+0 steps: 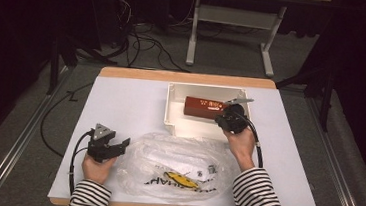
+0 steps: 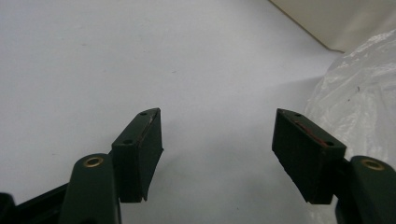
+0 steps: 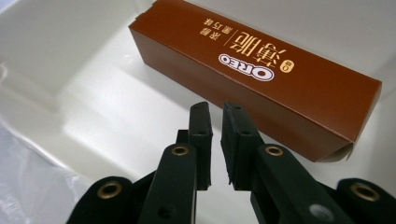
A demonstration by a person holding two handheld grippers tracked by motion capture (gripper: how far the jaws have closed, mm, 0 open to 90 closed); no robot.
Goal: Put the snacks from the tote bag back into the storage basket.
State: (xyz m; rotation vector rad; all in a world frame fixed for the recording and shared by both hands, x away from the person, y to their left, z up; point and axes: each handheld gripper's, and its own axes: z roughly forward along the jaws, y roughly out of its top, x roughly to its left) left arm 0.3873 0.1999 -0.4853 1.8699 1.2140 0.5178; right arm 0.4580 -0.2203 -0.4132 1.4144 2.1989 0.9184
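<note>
Oreo box [image 3: 261, 79]: lying in white tray [image 1: 173, 107]. Right tool [image 3: 215, 116]: narrow gap, nothing held, above tray. Left tool [image 2: 217, 140]: wide, unladen, beside plastic bag [image 1: 175, 165] on table [image 1: 121, 102].

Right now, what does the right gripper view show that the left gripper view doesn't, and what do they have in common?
Right gripper view alone: the brown Oreo box lying inside the white tray, and the right gripper with its jaws a narrow gap apart, nothing between them.

Left gripper view alone: the left gripper with jaws wide open over the bare white table top.

Shared: a piece of the clear plastic bag at the edge, and black jaws holding nothing.
</note>
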